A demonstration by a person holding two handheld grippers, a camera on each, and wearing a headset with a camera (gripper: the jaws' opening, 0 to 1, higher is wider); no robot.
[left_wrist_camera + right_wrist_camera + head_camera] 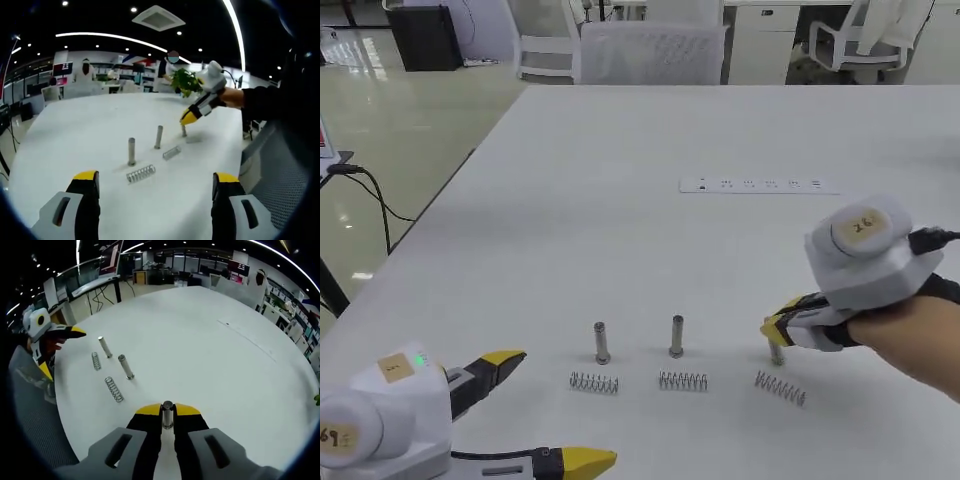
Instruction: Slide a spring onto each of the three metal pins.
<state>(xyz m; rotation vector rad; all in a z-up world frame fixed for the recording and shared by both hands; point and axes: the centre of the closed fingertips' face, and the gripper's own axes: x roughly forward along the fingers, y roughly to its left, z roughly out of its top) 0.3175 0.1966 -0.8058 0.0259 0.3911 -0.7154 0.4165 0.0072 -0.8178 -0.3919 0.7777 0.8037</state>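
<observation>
Pins, three, upright in a row on the white table: left pin, middle pin, right pin. Springs flat on the table, one just in front of each pin and apart from it: left spring, middle spring, right spring. Right gripper clenched on the right pin. In the head view, hides most of that pin; in the right gripper view, pin top plain between the closed yellow tips. Left gripper released, jaws spread wide, low over the table near the left spring. From the left gripper view, side-on look at the right gripper's yellow tip meeting the far pin. Power strip well back on the table.
</observation>
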